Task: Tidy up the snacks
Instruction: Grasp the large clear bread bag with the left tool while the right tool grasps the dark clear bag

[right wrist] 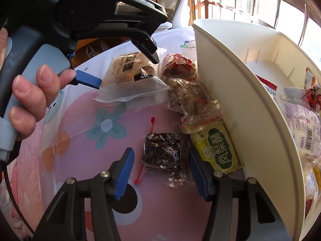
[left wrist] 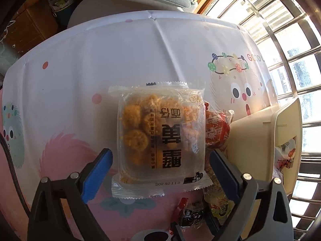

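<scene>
From the left wrist, our left tongs (left wrist: 160,172) hang open astride the clear pack of golden puffs (left wrist: 160,132) on the table (left wrist: 80,70), so we settle lower and pinch its tray walls, not the loose film. From the right wrist, our right tongs (right wrist: 158,172) straddle the small dark packet (right wrist: 163,150) without pressing it, the cream bin (right wrist: 250,120) at three o'clock; we squeeze gently to avoid crushing it.

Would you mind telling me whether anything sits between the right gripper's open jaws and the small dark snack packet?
Nothing visible does. The right gripper hovers open over the dark snack packet, which lies alone on the tablecloth; the green packet lies just beside it.
</scene>
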### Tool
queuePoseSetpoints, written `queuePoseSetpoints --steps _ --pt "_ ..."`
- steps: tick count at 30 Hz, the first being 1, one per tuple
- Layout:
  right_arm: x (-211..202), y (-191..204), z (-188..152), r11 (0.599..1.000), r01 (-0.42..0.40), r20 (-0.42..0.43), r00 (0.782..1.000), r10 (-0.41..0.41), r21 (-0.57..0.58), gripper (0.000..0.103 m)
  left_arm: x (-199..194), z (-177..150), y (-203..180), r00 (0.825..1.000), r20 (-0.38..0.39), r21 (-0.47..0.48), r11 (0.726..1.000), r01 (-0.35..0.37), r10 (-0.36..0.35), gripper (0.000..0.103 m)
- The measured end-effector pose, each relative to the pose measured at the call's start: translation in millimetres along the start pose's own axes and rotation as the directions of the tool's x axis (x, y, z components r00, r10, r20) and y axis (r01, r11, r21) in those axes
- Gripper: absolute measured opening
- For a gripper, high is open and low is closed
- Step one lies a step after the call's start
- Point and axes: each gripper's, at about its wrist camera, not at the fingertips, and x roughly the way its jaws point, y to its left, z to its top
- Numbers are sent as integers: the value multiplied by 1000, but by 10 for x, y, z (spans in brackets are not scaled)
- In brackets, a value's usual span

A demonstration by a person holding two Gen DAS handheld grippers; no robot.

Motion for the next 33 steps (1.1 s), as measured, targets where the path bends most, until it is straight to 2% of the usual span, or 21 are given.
queuePoseSetpoints --steps 5,10,12,14,20,24,33 --pt "31 -1 21 1000 6 0 1000 -6 -26 46 152 87 -37 998 -4 -8 998 -55 55 97" --pt "52 -11 61 999 5 -3 1000 -5 -53 45 247 173 -38 998 1 -31 998 -56 56 96" --pt "59 17 83 998 7 -11 1000 -8 -61 45 274 191 -49 998 -2 -26 998 -64 64 90" --pt "61 20 108 998 9 -19 1000 -10 -68 45 281 198 -97 994 7 -2 994 -112 112 80" --pt "86 41 195 998 0 -46 999 -3 -70 41 227 200 -78 993 8 -13 993 -118 118 69" --pt "80 9 240 998 -14 -71 997 10 -56 40 169 126 -51 989 0 -15 989 -148 148 65" --pt "-51 -87 326 998 -66 -127 990 63 -21 39 -244 -297 107 983 6 -66 981 -183 184 65"
